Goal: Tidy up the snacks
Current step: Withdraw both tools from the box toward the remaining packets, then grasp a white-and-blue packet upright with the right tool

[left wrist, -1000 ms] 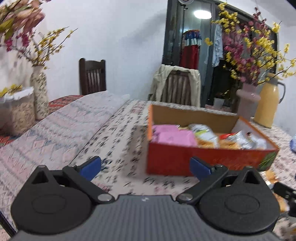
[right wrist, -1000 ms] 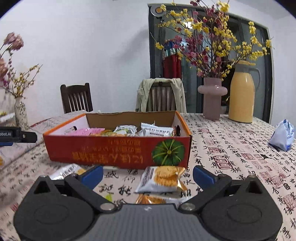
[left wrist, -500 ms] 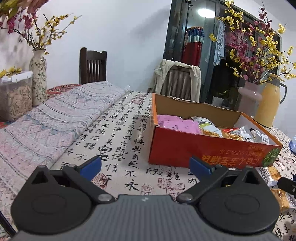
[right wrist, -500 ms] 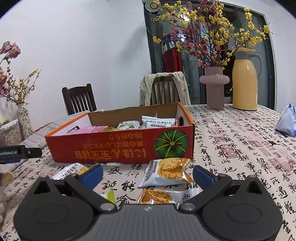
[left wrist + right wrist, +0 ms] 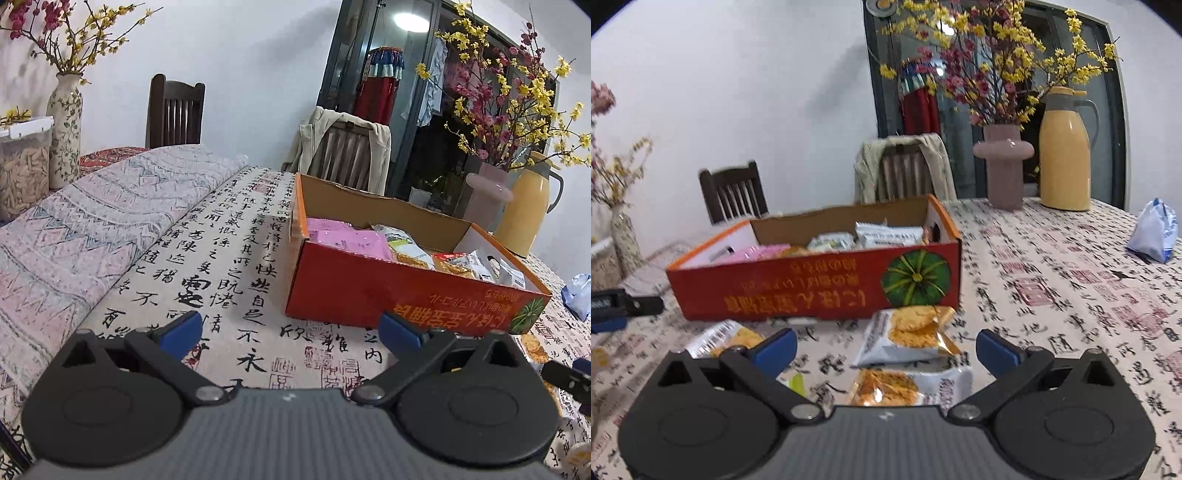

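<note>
An orange-red cardboard box (image 5: 820, 291) (image 5: 369, 288) with a pumpkin print holds pink, white and orange snack packets. On the cloth in front of it lie loose cracker packets: one (image 5: 908, 338) just ahead of my right gripper (image 5: 886, 349), another (image 5: 905, 387) under its jaws, a third (image 5: 720, 338) to the left. My right gripper is open and holds nothing. My left gripper (image 5: 291, 332) is open over bare tablecloth, left of the box's near corner. The left gripper's tip (image 5: 617, 304) shows at the right wrist view's left edge.
A pink vase (image 5: 1003, 166) with blossoms and a yellow thermos jug (image 5: 1063, 151) stand at the table's far side. A blue-white bag (image 5: 1154, 230) lies far right. A folded patterned cloth (image 5: 92, 229), a floral vase (image 5: 64, 129) and a clear jar (image 5: 22, 166) are left. Chairs stand behind.
Both grippers have risen and tilted down, so the box and packets appear lower and nearer. The right gripper moved over the packets. Both stay open.
</note>
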The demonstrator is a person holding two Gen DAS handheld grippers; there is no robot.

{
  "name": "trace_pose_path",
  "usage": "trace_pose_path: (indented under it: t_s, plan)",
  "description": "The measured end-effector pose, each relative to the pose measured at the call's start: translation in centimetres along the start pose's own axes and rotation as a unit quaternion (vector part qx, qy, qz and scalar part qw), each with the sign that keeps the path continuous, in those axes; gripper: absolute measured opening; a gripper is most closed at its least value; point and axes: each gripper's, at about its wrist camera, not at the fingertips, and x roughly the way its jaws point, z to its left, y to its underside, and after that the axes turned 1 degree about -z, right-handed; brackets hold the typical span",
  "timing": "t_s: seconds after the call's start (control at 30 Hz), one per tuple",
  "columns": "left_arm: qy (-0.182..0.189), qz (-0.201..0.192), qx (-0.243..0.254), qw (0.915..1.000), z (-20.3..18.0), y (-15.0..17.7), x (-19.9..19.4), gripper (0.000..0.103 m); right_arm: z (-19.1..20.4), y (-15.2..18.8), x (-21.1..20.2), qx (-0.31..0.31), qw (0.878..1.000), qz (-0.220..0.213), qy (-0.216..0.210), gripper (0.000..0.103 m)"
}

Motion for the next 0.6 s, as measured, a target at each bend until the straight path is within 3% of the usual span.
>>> trace_pose_path:
  t_s: [0.17, 0.27, 0.6]
  plan:
    - [0.002, 0.000, -0.003, 1.0000, 0.1, 0.0, 0.0, 0.103, -0.1, 0.0, 0.3, -0.009, 0.998, 0.054, 0.034, 0.103]
    - [0.002, -0.002, -0.004, 1.0000, 0.1, 0.0, 0.0, 0.103, 0.0, 0.6, 1.6, -0.024, 0.992, 0.114, 0.049, 0.103]
    - [0.000, -0.001, -0.007, 1.0000, 0.2, 0.0, 0.0, 0.103, 0.0, 0.6, 1.7, -0.022, 0.991, 0.114, 0.059, 0.103]
